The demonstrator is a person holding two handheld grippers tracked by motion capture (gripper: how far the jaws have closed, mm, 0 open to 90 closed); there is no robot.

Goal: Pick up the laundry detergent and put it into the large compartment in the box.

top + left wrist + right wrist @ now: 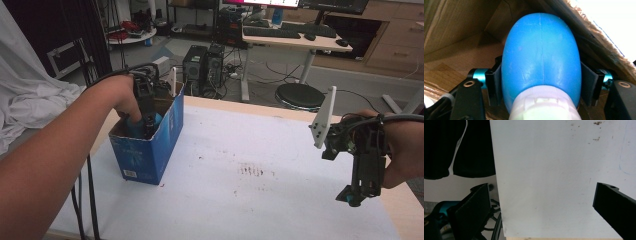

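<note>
My left claw (pixel 541 85) is clamped on the blue bottle (pixel 541 57), one black jaw pressed flat against each flank of its rounded body, and the bottle's white cap (pixel 545 107) sits nearest the camera in the left gripper view, low between the jaws. Around the bottle I see brown cardboard walls on every side and a torn, frayed edge up at the right, so the bottle is inside the box, down among its inner flaps. From the high view, my left claw (pixel 148 131) is plunged straight down into the open top of the blue cardboard box (pixel 150 150), with a patch of the blue bottle (pixel 134 124) just visible at the rim beside my hand. That box stands upright toward the left side of the desk (pixel 250 200), which carries a white cover with a few small brownish stains near its middle. I cannot tell whether anything else lies in the box; the bottle and my hand hide its floor. Over on the right, well apart from the box, my right claw (pixel 356 196) hangs above the desk's right edge, pointing downward, and in the right gripper view its two jaws stand wide apart with nothing between them but the white desk (pixel 554 182) surface below.
</note>
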